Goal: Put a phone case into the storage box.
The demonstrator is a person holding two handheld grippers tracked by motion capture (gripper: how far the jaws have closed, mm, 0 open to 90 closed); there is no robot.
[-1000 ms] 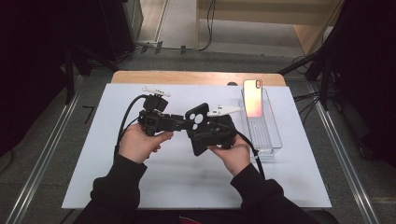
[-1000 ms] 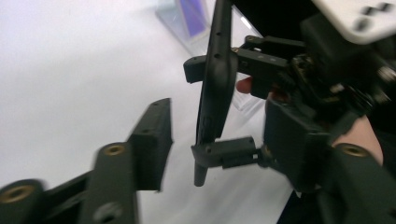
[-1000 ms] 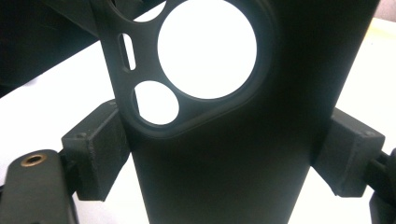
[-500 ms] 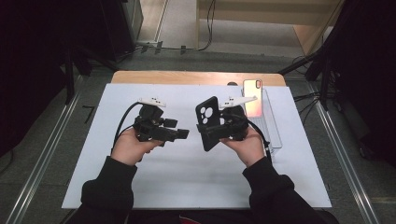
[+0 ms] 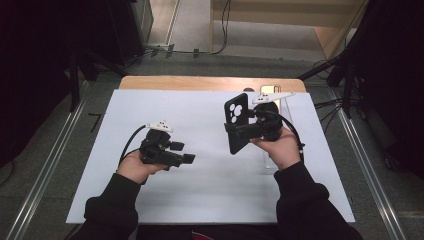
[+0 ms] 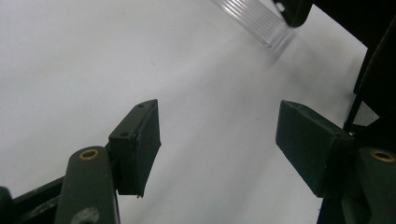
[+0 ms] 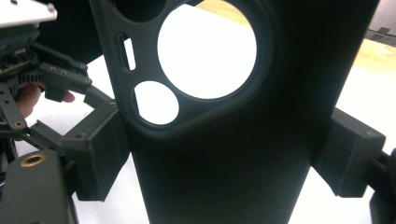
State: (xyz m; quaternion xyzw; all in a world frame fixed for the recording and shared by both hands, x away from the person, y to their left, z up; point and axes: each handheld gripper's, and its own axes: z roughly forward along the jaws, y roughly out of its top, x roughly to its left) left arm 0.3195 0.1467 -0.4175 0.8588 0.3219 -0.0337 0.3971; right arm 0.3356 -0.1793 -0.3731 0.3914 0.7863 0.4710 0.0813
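1. Clamped between the two pads of the right gripper (image 5: 239, 131) is a black phone case (image 5: 237, 122) — it is held upright above the white mat (image 5: 200, 190), its camera cut-outs at the top.
2. In the right gripper view, the phone case (image 7: 224, 140) is pressed on both edges.
3. The left gripper (image 5: 187, 159) is held low over the mat, well apart from the case — its jaws have just been opening and stand apart, with nothing between them.
4. A clear tray (image 5: 280, 107) is seen behind the right hand (image 5: 281, 148).
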